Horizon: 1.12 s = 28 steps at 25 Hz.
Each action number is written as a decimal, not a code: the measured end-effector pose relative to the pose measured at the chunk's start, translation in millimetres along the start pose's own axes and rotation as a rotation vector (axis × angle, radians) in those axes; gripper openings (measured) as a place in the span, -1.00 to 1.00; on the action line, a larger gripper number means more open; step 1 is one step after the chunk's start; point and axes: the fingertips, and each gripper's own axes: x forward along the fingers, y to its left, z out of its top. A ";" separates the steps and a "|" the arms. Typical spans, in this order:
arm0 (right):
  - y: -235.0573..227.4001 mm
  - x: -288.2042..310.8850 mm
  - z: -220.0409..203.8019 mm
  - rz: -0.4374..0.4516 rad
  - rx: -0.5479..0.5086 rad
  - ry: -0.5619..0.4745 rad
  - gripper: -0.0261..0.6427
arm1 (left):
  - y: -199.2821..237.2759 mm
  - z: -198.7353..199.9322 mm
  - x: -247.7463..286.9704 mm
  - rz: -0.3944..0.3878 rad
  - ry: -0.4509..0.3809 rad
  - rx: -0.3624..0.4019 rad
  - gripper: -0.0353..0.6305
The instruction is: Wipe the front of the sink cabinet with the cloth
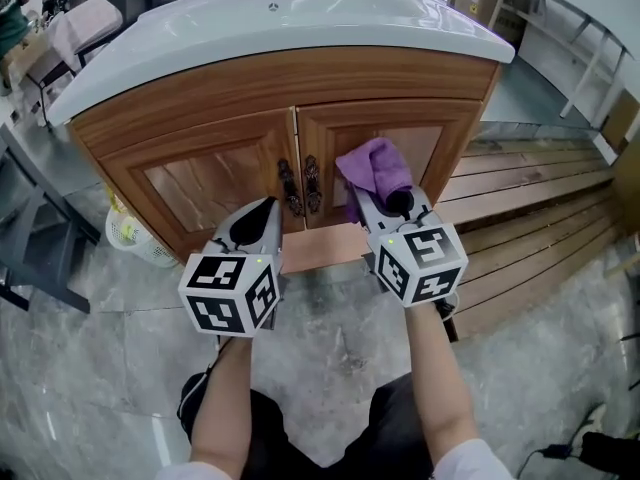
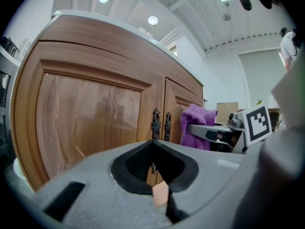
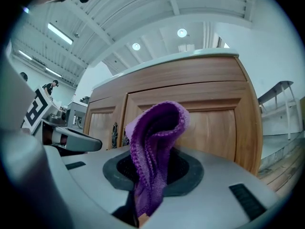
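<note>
Head view: right tool [image 1: 388, 204] sits just right of frame ctr, jaws clamped on the purple cloth [image 1: 375, 168]. The cloth bunches up out of the jaw tips as a folded loop, w/ its lower end pinched btwn the pads in the right gripper view. The cloth lies over the upper-left corner of the right door [image 1: 440, 148] of the sink cabinet [image 1: 180, 118], just right of the two dark metal handles [image 1: 300, 184] at the door seam. Whether it touches the wood can't be told. Left tool [image 1: 262, 210] is lower left of ctr, jaws together w/ nothing btwn them. Its tips point at the lower right part of the left door [image 1: 200, 183], near the handles but apart from them. The two tools are side by side, well apart from each other, marker cubes toward the bottom of the frame. White basin [image 1: 300, 18] tops the cabinet across the upper frame. Grey stone floor [image 1: 330, 358] below, wooden planks [image 1: 530, 218] at right, and a white basket [image 1: 135, 233] at the cabinet's left foot.
</note>
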 end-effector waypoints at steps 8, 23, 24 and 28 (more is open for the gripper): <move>-36.2 -12.2 -7.6 -0.070 -0.029 0.025 -0.66 | -3.9 0.0 1.9 -0.008 0.001 0.001 -0.88; -103.8 -41.9 -21.6 -0.227 -0.050 0.063 -0.66 | -14.2 -3.8 6.0 -0.026 0.008 0.000 -0.88; -106.9 -43.4 -23.1 -0.234 -0.053 0.067 -0.66 | -14.3 -4.0 6.3 -0.026 0.009 0.000 -0.88; -118.1 -51.4 -28.8 -0.264 -0.057 0.081 -0.66 | -16.0 -5.0 6.0 -0.027 0.011 0.004 -0.88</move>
